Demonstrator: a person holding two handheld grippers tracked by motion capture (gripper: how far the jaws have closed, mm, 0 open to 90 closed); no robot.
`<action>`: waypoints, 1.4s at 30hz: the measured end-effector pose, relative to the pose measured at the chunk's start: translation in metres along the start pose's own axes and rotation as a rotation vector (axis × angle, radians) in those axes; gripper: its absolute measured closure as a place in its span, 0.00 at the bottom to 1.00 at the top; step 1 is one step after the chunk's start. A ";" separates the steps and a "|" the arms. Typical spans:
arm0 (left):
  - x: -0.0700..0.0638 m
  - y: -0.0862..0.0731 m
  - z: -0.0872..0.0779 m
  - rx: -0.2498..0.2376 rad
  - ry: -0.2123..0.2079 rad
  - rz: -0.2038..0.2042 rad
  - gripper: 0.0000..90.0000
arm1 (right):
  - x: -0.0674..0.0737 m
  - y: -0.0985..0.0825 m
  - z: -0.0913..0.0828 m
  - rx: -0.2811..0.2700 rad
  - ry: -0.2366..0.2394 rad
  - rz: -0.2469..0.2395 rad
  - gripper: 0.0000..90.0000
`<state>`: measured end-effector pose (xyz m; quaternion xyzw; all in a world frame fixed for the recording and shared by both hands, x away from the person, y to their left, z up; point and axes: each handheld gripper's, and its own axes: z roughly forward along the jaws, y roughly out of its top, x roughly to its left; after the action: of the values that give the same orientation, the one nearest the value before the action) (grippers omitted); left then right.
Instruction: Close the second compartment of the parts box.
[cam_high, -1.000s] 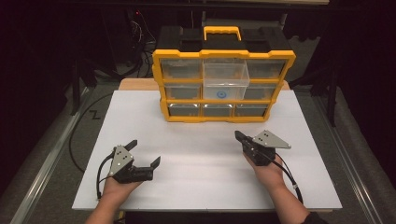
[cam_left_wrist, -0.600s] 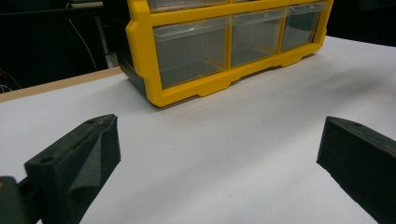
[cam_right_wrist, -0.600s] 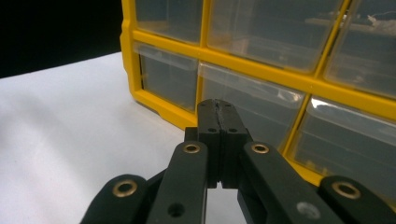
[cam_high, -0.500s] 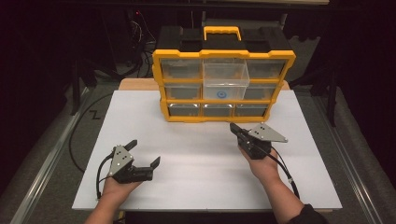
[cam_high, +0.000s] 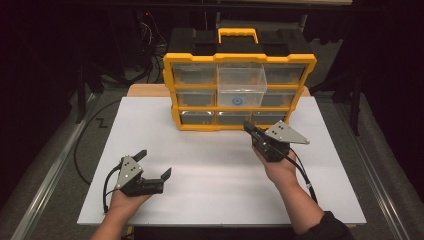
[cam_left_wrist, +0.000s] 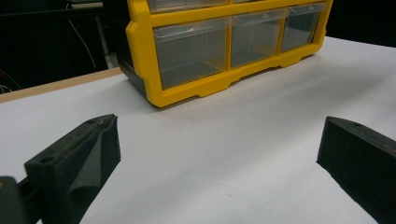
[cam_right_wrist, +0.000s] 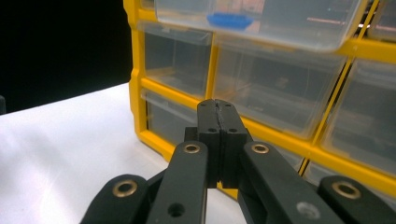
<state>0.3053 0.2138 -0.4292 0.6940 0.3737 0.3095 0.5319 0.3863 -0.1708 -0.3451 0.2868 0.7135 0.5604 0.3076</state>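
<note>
A yellow and black drawer organiser with clear drawers stands at the back of the white table. Its top middle drawer is pulled out and holds a small blue thing. My right gripper is shut with nothing between its pads, raised just in front of the organiser's lower right drawers; its own view shows the pressed-together jaws close to the yellow frame and the pulled-out drawer above. My left gripper rests near the front left, wide open and empty, its pads far apart.
A black handle section with a yellow grip tops the organiser. A wooden board edge shows behind the white sheet. Dark floor and cables lie left of the table. Bare white surface spreads between the two hands.
My right gripper has risen and moved forward toward the organiser's front, still shut. The left gripper has stayed in place.
</note>
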 end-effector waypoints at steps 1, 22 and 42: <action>0.000 0.000 0.000 0.000 -0.001 0.000 0.00 | 0.000 0.002 0.000 -0.002 -0.002 -0.004 1.00; 0.000 0.001 -0.002 -0.018 -0.001 -0.011 0.00 | -0.003 0.037 0.004 -0.049 -0.029 -0.034 1.00; 0.001 0.001 -0.002 -0.017 -0.004 -0.008 0.00 | -0.007 0.052 0.008 -0.061 -0.062 -0.049 1.00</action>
<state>0.3037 0.2154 -0.4277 0.6884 0.3730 0.3093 0.5398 0.4001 -0.1599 -0.2954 0.2773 0.6930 0.5649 0.3517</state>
